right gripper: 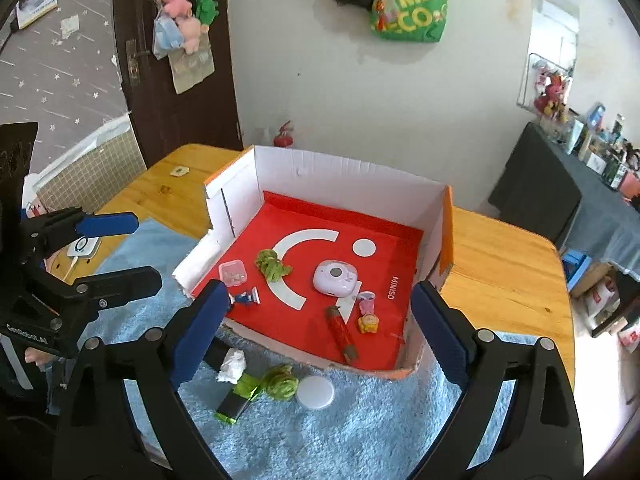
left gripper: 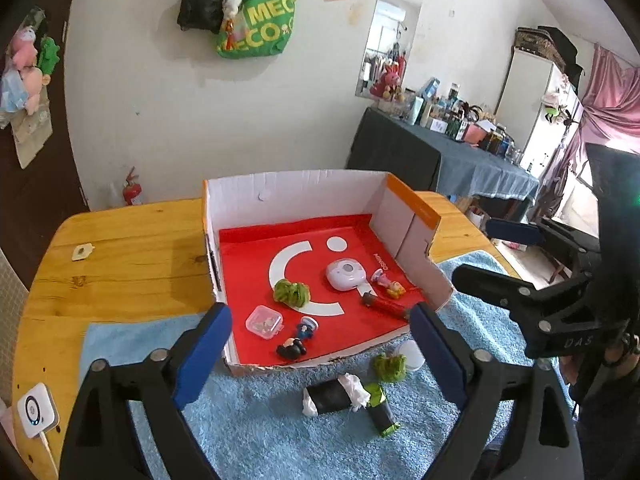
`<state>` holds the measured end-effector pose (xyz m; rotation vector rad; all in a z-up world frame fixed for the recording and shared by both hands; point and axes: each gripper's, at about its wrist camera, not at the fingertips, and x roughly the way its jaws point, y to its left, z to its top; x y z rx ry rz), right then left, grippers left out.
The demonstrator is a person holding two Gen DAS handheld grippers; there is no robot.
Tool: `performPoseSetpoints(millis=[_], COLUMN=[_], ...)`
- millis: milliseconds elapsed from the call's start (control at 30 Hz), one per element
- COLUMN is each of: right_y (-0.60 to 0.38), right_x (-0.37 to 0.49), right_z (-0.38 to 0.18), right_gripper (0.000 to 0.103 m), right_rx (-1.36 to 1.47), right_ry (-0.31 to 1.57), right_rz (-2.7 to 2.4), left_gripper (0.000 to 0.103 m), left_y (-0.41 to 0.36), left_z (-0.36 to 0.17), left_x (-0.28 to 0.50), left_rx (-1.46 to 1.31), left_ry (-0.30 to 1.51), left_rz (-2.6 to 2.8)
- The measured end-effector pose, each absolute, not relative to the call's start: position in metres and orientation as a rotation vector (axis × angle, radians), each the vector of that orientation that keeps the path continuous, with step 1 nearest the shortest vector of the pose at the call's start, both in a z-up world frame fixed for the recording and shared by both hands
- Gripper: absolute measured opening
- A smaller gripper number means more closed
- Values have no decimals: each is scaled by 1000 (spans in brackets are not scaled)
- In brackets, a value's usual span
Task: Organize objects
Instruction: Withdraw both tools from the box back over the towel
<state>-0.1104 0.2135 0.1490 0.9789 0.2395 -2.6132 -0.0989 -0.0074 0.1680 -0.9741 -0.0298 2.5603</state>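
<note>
From my left wrist, my left gripper (left gripper: 320,344) has its blue-padded fingers (left gripper: 202,354) spread wide with nothing clamped between them. Beyond them sits the white cardboard box with a red liner (left gripper: 296,196) on the wooden table (left gripper: 120,248), its front wall folded down onto the fluffy blue mat (left gripper: 256,420). Inside lie a crumpled green wad (left gripper: 291,293), a small clear plastic case (left gripper: 264,322), a pale purple toy camera (left gripper: 345,275), a red tube (left gripper: 384,306), a dark round figurine (left gripper: 292,348) and a small blue figurine (left gripper: 307,327). On the mat, in front of the box, lie a black roll stuffed with white tissue (left gripper: 334,396), a black and green packet (left gripper: 380,412), a second green wad (left gripper: 390,367) and a white round lid (left gripper: 412,354). My right gripper (left gripper: 476,252) shows at the right edge, also spread.

From my right wrist, my right gripper (right gripper: 316,340) stands wide apart and empty over the box's near edge. The lid (right gripper: 315,393) touches the green wad (right gripper: 282,387) on the mat; the toy camera (right gripper: 335,277) sits mid-box, the red tube (right gripper: 342,334) nearer me. My left gripper (right gripper: 120,248) hangs spread at the left.
</note>
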Motion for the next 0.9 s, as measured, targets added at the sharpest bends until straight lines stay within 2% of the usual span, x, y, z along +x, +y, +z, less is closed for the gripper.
performPoseSetpoints(millis=[133,267,667,900], right_y=[211,211,217,211], right_x=[-91,-73,-29,-11], right_z=[152,150,119,95], right_gripper=[94,100,100,100], right_rx=[902,847,749,706], right_ry=[244,244,115,162], right_rz=[-2684,-2730,-2815,-2884], left_gripper=[97,101,103,103], left_y=[-7,-9,-12,-11], left_z=[171,167,136,106], left_x=[-81,-62,-14,-3], left_rx=[-908,-864,-783,-811], left_ry=[-3,11,13,-17], left_rz=[2615,2690,2817,2808])
